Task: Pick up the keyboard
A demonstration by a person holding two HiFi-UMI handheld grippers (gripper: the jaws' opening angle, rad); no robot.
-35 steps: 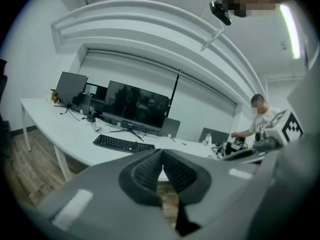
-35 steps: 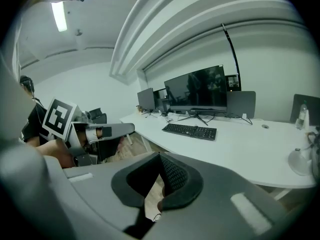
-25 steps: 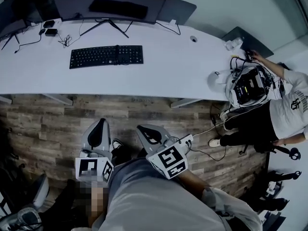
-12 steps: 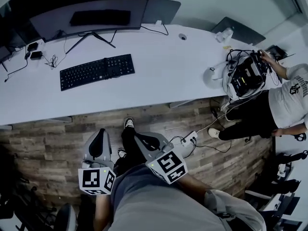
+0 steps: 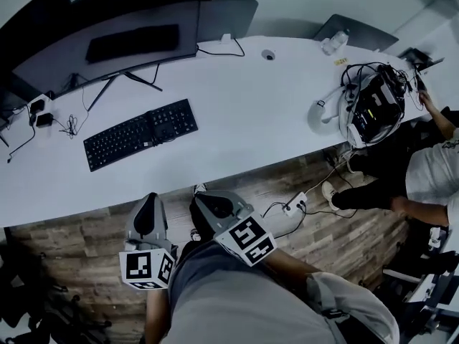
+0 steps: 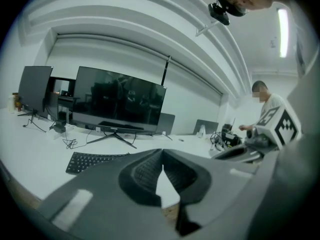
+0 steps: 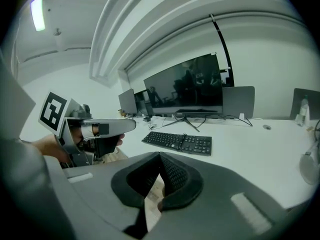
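- While both grippers hang over the wood-plank floor (image 5: pixel 79 242), just short of the desk's near edge, the black keyboard (image 5: pixel 141 133) lies flat on the white desk (image 5: pixel 251 120), well apart from either one.
- Seen from the head view, the keyboard sits ahead of the left gripper (image 5: pixel 150 199) and a little to its left. It lies at a slant, with its number-pad end farther up the desk.
- On the left gripper, the ribbed jaws meet at their tips, leaving only a thin wedge of gap lower down, and nothing is caught between them.
- On the right gripper (image 5: pixel 204 201), the jaws are likewise pressed tip to tip and hold nothing. In its own view the keyboard lies ahead, slightly right of the jaws.
- Behind the keyboard a wide dark monitor (image 5: pixel 107 41) stands on splayed legs, with cables trailing beside it.
- Near the desk's far right edge stands what looks like a small bottle (image 5: pixel 330 43), too small to show its contents.
- At the desk's right end a dark device wrapped in cables (image 5: pixel 373 110) rests, and another person (image 5: pixel 430 178) is beside it.
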